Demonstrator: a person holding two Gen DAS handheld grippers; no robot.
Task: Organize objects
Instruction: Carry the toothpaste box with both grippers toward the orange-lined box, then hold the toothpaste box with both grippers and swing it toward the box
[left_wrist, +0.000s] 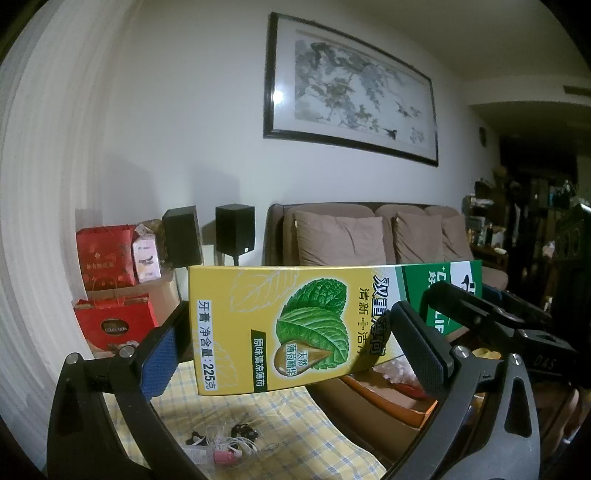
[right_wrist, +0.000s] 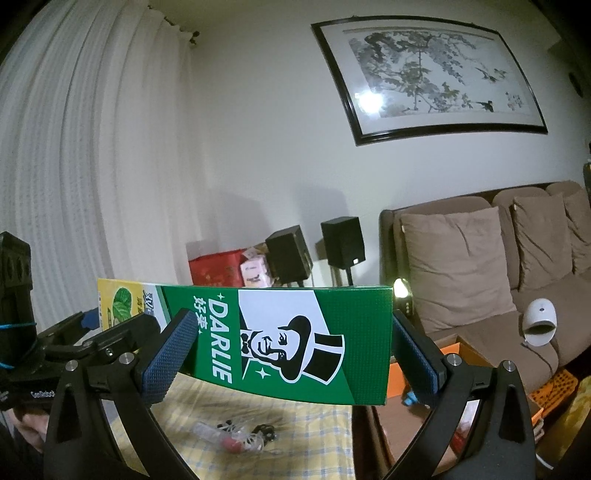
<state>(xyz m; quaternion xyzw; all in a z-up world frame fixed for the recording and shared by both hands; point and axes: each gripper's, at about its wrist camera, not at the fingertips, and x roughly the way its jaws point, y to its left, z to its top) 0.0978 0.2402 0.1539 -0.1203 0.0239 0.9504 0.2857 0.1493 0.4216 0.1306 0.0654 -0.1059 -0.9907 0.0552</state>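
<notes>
- Toothpaste box: a long yellow-and-green carton, held level in the air above the checked cloth; the yellow mint-leaf end is seen in the left wrist view, the green "DARLIE" end with the top-hatted figure in the right wrist view.
- Left gripper: its blue-padded fingers are set on either side of the yellow end. The left pad lies against the box's end edge and the right finger crosses in front of the print; a firm clamp cannot be confirmed.
- Right gripper: the fingers are spread to the green end's width, one pad in front of the printed face and one at the end edge; whether the box is pinched cannot be told.
- Each gripper is seen in the other's view, partly cut off by the frame edge.
- Earphones and small items: a tangle lies on the cloth below the box; single pieces are hard to make out.
- Orange tray: largely hidden behind the right finger.
- White rounded device: shown on the sofa seat in the right wrist view only.
- Sofa, two black speakers, red gift bags, framed ink painting and white curtain: recorded behind the box.
</notes>
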